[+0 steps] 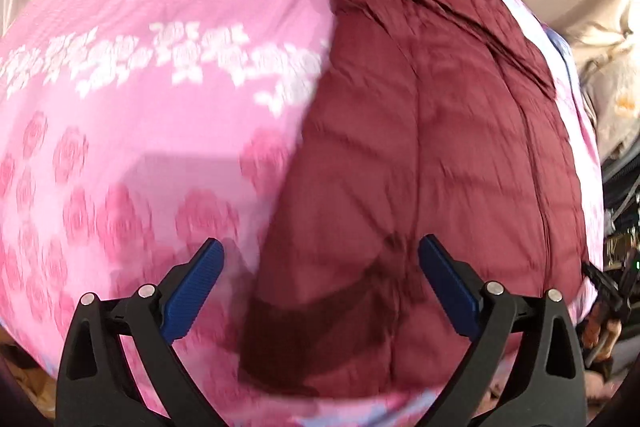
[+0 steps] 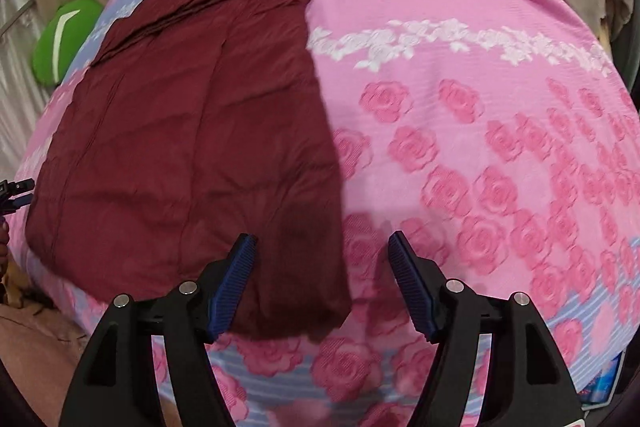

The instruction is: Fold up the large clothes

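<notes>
Maroon garment (image 2: 188,147) flat on rose-patterned pink bedspread (image 2: 460,147), green cushion (image 2: 64,39) beyond, both tools (image 1: 320,259) (image 2: 322,251) wide, empty.

No legible text, label or number on anything in view

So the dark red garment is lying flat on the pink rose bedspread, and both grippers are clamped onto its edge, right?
Not quite. The dark red garment does lie flat on the pink rose bedspread, but neither gripper holds it. The left gripper and right gripper both stand open above the cloth, as each wrist view shows.
</notes>
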Demonstrator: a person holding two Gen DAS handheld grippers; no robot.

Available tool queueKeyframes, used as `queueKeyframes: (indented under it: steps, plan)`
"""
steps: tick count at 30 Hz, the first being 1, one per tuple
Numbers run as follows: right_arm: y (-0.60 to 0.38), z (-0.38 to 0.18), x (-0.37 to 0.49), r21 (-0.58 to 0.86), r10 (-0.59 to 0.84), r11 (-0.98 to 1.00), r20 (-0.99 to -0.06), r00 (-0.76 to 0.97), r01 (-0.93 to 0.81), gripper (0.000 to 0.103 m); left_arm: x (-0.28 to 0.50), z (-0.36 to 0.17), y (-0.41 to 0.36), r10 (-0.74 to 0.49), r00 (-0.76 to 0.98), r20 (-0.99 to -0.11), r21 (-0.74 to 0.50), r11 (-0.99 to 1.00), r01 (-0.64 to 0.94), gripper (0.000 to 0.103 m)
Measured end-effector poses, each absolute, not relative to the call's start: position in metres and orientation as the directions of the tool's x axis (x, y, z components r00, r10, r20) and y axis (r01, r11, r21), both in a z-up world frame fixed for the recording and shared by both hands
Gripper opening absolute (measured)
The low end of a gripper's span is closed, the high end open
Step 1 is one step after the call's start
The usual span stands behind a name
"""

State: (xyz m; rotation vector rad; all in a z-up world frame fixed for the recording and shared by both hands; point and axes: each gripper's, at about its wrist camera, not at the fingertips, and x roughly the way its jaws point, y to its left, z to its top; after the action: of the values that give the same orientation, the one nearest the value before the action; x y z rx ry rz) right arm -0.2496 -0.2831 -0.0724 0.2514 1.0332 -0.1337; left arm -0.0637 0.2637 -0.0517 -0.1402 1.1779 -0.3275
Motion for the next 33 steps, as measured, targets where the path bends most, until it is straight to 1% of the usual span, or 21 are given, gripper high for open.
queueKeyframes:
  steps: [3,5,6,7,8,9,10,11,12,13,15,17,19,22,25,28,31,33]
  plan:
    - [-0.273,-0.075,-0.256,0.155,0.018,0.963,-0.851,0.525,0.219,0.070,-0.083,-0.055,0.255,-0.315,0.327,-0.891,-0.247,0.941,0.232,0.096]
    - [-0.268,-0.076,-0.261,0.201,0.056,0.957,-0.836,0.546,0.210,0.070,-0.094,-0.054,0.249,-0.327,0.329,-0.886,-0.250,0.934,0.256,0.095]
    - [-0.266,-0.076,-0.263,0.214,0.066,0.954,-0.829,0.555,0.207,0.068,-0.097,-0.054,0.247,-0.340,0.331,-0.880,-0.261,0.929,0.262,0.092]
    - [-0.264,-0.076,-0.265,0.223,0.070,0.952,-0.823,0.564,0.208,0.061,-0.102,-0.052,0.244,-0.349,0.337,-0.874,-0.265,0.926,0.270,0.084]
    - [-0.262,-0.076,-0.267,0.229,0.068,0.950,-0.817,0.572,0.215,0.051,-0.102,-0.051,0.241,-0.357,0.339,-0.870,-0.270,0.922,0.278,0.079]
    - [-0.261,-0.076,-0.267,0.232,0.064,0.947,-0.814,0.577,0.223,0.046,-0.105,-0.049,0.239,-0.369,0.338,-0.866,-0.279,0.917,0.285,0.064]
    - [-0.260,-0.076,-0.270,0.248,0.065,0.940,-0.806,0.588,0.235,0.027,-0.108,-0.048,0.238,-0.394,0.333,-0.857,-0.301,0.906,0.297,0.048]
    - [-0.263,-0.075,-0.271,0.266,0.073,0.933,-0.798,0.599,0.241,0.014,-0.106,-0.046,0.239,-0.405,0.331,-0.852,-0.312,0.902,0.299,0.040]
    - [-0.265,-0.072,-0.274,0.292,0.087,0.926,-0.783,0.615,0.240,0.010,-0.108,-0.043,0.239,-0.416,0.338,-0.844,-0.322,0.898,0.300,0.024]
    - [-0.265,-0.067,-0.279,0.300,0.082,0.923,-0.763,0.641,0.239,0.007,-0.109,-0.040,0.238,-0.425,0.350,-0.835,-0.329,0.895,0.302,0.010]
    - [-0.260,-0.052,-0.286,0.283,0.055,0.932,-0.725,0.686,0.225,0.005,-0.116,-0.025,0.245,-0.453,0.397,-0.798,-0.349,0.885,0.309,0.006]
    - [-0.254,-0.035,-0.293,0.267,0.038,0.943,-0.681,0.731,0.200,0.004,-0.127,-0.002,0.252,-0.490,0.460,-0.741,-0.368,0.868,0.333,0.004]
    - [-0.251,-0.015,-0.302,0.258,0.027,0.950,-0.628,0.777,0.176,0.004,-0.142,0.031,0.258,-0.528,0.542,-0.654,-0.373,0.848,0.376,0.003]
    - [-0.253,0.020,-0.318,0.262,0.011,0.953,-0.528,0.849,0.151,0.003,-0.163,0.073,0.269,-0.581,0.610,-0.538,-0.380,0.814,0.440,0.002]
    - [-0.262,0.059,-0.341,0.290,0.003,0.950,-0.386,0.923,0.118,0.003,-0.183,0.109,0.276,-0.587,0.676,-0.444,-0.355,0.809,0.469,0.002]
    - [-0.267,0.090,-0.362,0.312,-0.001,0.946,-0.263,0.965,0.086,0.003,-0.193,0.138,0.286,-0.584,0.723,-0.369,-0.350,0.808,0.474,0.002]
    - [-0.266,0.111,-0.369,0.321,-0.011,0.944,-0.185,0.983,0.071,0.003,-0.187,0.160,0.292,-0.585,0.749,-0.309,-0.366,0.801,0.474,0.002]
    - [-0.266,0.124,-0.366,0.331,-0.007,0.942,-0.141,0.990,0.054,0.003,-0.180,0.169,0.290,-0.576,0.763,-0.294,-0.365,0.805,0.468,0.002]
